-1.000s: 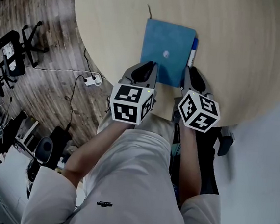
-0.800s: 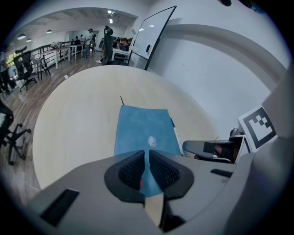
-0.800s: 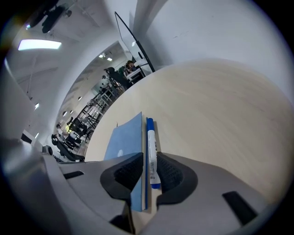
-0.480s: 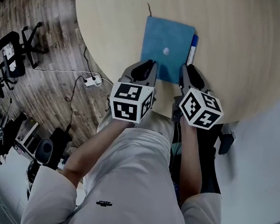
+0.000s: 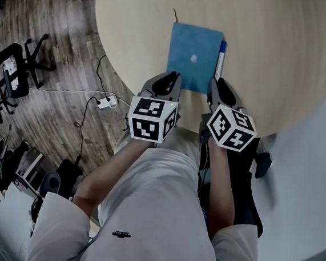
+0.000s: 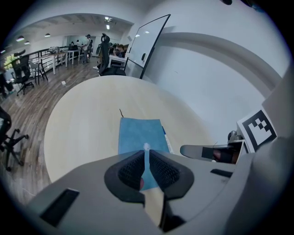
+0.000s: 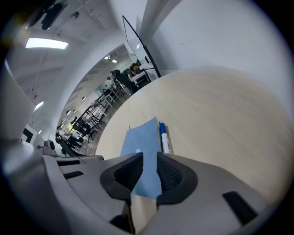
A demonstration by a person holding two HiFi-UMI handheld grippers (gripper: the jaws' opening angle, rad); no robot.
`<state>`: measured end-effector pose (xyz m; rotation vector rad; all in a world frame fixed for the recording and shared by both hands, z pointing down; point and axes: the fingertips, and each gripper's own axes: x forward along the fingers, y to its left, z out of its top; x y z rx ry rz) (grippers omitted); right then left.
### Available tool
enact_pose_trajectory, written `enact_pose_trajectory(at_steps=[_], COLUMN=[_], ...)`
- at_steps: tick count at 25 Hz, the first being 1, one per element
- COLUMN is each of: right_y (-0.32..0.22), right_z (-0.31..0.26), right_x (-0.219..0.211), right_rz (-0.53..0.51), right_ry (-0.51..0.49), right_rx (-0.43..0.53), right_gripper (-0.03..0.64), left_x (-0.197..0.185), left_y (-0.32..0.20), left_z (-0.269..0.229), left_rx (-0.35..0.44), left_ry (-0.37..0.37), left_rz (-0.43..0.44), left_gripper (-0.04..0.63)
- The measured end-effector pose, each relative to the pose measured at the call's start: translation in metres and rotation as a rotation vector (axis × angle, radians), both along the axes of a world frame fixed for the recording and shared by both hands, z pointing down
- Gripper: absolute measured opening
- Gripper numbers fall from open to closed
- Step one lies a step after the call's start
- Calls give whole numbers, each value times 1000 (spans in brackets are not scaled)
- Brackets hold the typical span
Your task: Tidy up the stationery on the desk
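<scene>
Closest to the person, the left gripper [image 5: 175,76] has its jaws pinched together on nothing. The right gripper [image 5: 216,83], beside it, shows a narrow slit between its pads, also with nothing in it. Both hang above the near short edge of the blue notebook [image 5: 193,56], which lies flat on the round table [image 5: 284,58], straight ahead of the jaws, its long sides running away from the person. The pen [image 5: 221,57] lies tight along the notebook's right side, parallel to it. That puts the pen ahead of the right gripper, so I'd expect that hand to take it, with the jaws opened wider first.
</scene>
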<state>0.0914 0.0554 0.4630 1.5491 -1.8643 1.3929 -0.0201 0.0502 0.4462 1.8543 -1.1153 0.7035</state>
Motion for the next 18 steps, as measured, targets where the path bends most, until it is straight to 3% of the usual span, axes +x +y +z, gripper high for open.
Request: enact_pose_trajectory(at_steps=[5, 18], right_y=[12, 63], right_z=[-35, -152], right_x=[-6, -17], right_rz=[29, -101], right_ry=[37, 118], right_rx=[78, 178], right_gripper=[92, 83], left_x=[-9, -23], left_y=[16, 59], left_z=[-31, -150], left_rx=[41, 144], left_ry=[17, 65], left_rz=[35, 27], left_gripper=[48, 48])
